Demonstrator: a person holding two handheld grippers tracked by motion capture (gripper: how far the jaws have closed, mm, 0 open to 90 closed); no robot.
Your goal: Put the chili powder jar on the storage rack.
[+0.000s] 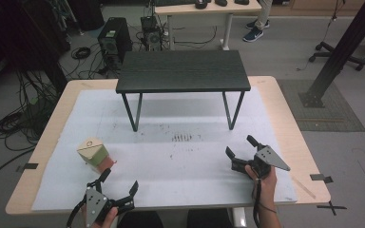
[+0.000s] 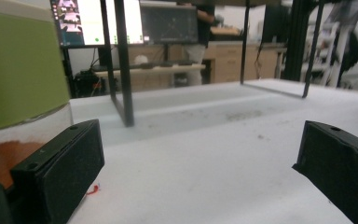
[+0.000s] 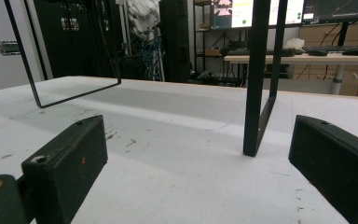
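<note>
Nothing is gripped yet; this looks like the start, before any pick. Nearest me at about seven o'clock, the left gripper rests low on the white mat, jaws spread wide and empty, pointing toward one o'clock. The small carton stands just beyond its left jaw, near but apart. At four o'clock the right gripper is likewise released, aimed toward eleven. Farther off at twelve stands the black stand. Next, I'd guess, the left hand must swing leftward around the carton.
</note>
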